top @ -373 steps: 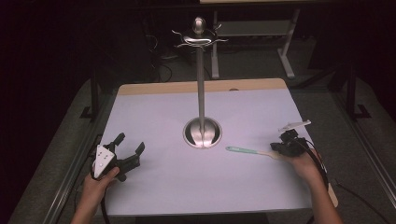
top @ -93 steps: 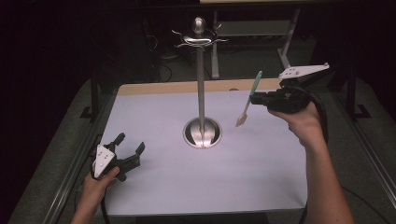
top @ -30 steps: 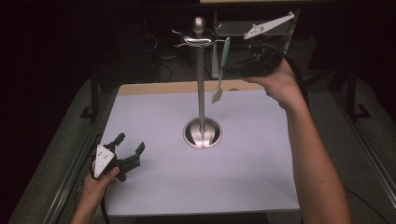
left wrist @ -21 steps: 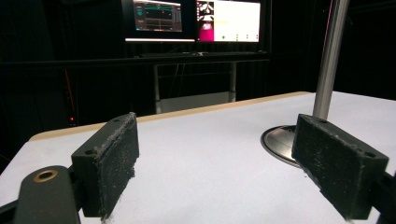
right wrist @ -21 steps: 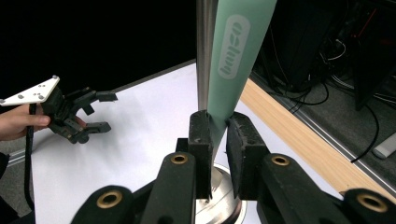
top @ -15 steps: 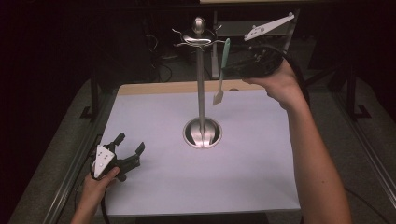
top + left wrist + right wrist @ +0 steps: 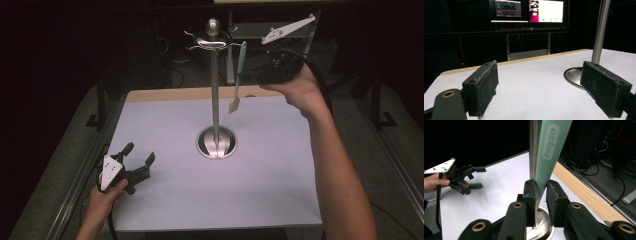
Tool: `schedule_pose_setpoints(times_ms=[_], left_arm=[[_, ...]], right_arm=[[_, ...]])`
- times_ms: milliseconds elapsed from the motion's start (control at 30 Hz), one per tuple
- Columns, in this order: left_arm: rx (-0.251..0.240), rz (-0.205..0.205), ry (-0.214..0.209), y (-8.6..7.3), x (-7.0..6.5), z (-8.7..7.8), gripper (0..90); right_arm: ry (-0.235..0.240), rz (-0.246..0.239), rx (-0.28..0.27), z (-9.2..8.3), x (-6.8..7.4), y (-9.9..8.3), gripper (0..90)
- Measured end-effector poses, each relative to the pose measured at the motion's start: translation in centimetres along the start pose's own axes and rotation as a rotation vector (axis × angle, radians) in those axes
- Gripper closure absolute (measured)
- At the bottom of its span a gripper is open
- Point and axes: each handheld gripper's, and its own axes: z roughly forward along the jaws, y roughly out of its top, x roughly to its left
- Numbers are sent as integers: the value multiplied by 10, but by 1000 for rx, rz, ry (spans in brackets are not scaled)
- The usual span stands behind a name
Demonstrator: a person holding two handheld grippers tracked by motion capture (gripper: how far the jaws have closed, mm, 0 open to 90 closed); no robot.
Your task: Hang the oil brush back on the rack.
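A steel stand [image 7: 215, 95] rises from a round base [image 7: 216, 142] at the table's middle, with curled hooks [image 7: 210, 44] at its top. My right gripper [image 7: 246, 76] is held high just right of the pole, shut on a mint-green utensil [image 7: 239, 70] that hangs upright with its pale blade [image 7: 234, 105] downward. In the right gripper view the green handle [image 7: 550, 147] rises between the jaws, close beside the pole [image 7: 535, 147]. My left gripper [image 7: 137, 159] rests open at the table's front left; its pads [image 7: 484, 87] stand wide apart with the base [image 7: 574, 76] beyond.
The white table top [image 7: 260, 170] has a wooden strip [image 7: 170, 93] along its far edge. Lit monitors [image 7: 527, 10] stand behind the table in the left gripper view. Cables [image 7: 599, 170] and dark equipment lie on the floor beyond.
Over the earlier frames my right gripper lifted the green utensil off the table and carried it up beside the stand's top. In the last second it barely shifted. The left gripper stayed still.
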Motion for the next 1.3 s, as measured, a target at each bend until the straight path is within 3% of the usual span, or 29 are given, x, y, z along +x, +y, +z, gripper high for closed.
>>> schedule_pose_setpoints(times_ms=[133,300,667,967,1300], left_arm=[[1,1,0,0,0,0,145],[6,7,0,0,0,0,145],[1,-1,1,0,0,0,145],[6,2,4,0,0,0,145],[-10,-3,8,0,0,0,145]], right_arm=[[-3,-2,4,1,1,0,728],[-10,4,6,0,3,-2,631],[-41,30,-19,-3,2,-25,430],[-113,17,-16,-6,5,-55,277],[-152,43,-8,-3,2,-101,250]])
